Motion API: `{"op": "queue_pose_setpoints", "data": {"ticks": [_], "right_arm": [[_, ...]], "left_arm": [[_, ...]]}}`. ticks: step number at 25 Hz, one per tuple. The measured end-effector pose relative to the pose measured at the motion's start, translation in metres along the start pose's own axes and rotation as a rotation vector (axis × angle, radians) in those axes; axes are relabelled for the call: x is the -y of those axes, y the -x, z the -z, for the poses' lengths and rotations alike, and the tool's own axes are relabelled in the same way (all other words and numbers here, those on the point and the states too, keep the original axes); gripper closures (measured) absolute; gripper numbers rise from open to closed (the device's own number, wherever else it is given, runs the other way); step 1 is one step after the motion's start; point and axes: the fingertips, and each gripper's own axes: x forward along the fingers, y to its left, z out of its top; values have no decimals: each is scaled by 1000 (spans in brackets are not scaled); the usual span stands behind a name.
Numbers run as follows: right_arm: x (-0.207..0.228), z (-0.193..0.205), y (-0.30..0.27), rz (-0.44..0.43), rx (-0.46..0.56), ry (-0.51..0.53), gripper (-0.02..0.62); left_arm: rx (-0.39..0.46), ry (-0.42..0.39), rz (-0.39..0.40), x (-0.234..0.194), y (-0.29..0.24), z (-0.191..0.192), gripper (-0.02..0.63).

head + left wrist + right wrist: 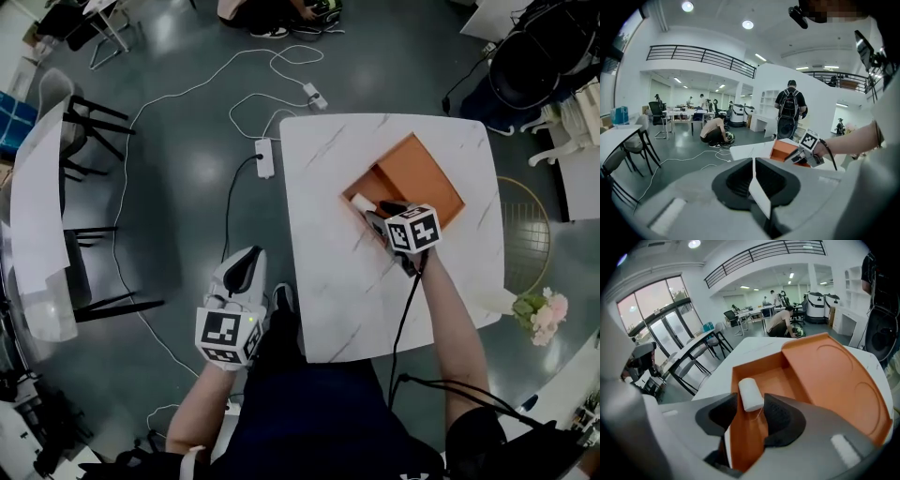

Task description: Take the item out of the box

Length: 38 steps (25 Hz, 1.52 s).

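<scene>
An orange box (380,180) lies open on the white marble table (347,291), its lid (427,169) folded back to the right. A small white rounded item (360,201) rests in the box by its left wall. My right gripper (371,214) points down into the box. In the right gripper view the right gripper (752,409) is open, and the white item (751,394) lies between its fingertips over the orange box (820,376). My left gripper (246,264) hangs off the table's left side over the floor. Seen in its own view, the left gripper (753,180) is shut and holds nothing.
White power strips (264,157) and cables trail over the floor left of the table. A black chair (89,141) and a white tabletop (37,216) stand at far left. Flowers (542,314) sit at the table's right. A person (713,131) crouches and another person (790,105) stands in the room beyond.
</scene>
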Motion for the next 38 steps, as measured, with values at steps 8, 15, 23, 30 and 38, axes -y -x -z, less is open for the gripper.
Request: {"op": "queue_pose_setpoints", "data": {"ticks": [8,15,23,30,38], "right_arm": [[6,-1,-24,-47,-37,-36,414],[6,5,-23,-119,-29,-159,430],[9,-5,-9,7,59,-82,448],[3,-22,47,42,224,-138,446],[-16,-19,116,68,392,-228,446]], "left_arm": [[-22,38,-42,-14,9,15,586],[-33,45,-38,-6,3,16,586],[-28,2,10,-3,-7,4,586],[-20,-42,85,22,-17,-10,586],[-7,-93,167,50,-19,-27,586]]}}
